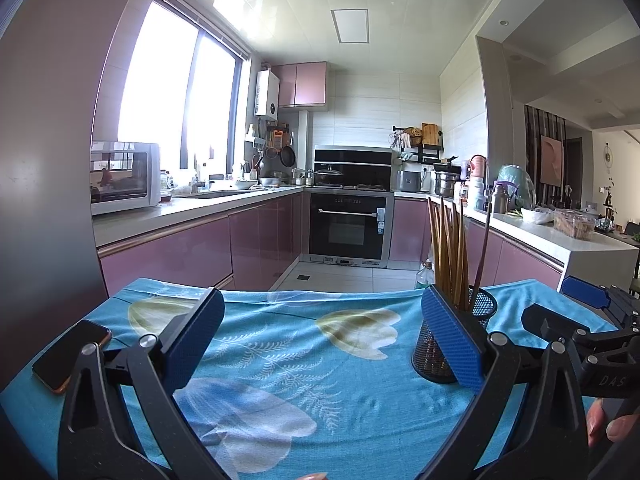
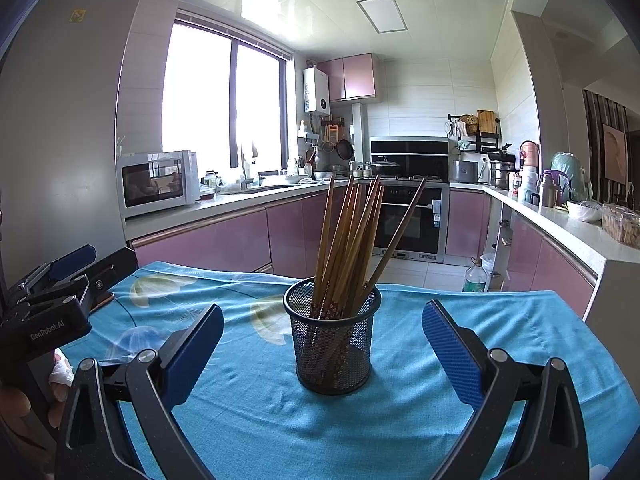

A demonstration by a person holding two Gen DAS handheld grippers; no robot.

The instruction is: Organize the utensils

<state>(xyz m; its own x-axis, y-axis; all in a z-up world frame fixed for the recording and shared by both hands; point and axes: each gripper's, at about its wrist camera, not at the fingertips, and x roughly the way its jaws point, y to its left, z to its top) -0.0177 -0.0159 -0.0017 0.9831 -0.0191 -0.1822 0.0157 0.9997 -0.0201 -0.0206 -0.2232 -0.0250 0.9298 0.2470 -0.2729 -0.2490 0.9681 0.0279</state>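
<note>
From my right gripper (image 2: 322,344), jaws spread wide, the only thing ahead is the mesh cup (image 2: 332,340) of chopsticks (image 2: 352,240), whose tips fan up and lean right. Bare cloth (image 2: 248,420) lies on both sides of it. My left gripper (image 1: 322,338) faces open cloth; a phone (image 1: 72,356) sits at the left edge, the cup just beside its right finger.

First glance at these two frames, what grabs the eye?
The black mesh cup packed with upright wooden chopsticks, standing mid-table on the bright blue floral tablecloth, centred ahead of the open right gripper. In the left wrist view, the left gripper is open too, with a smartphone lying at the table's left edge. Behind, a pink-cabinet kitchen with a glaring window.
</note>
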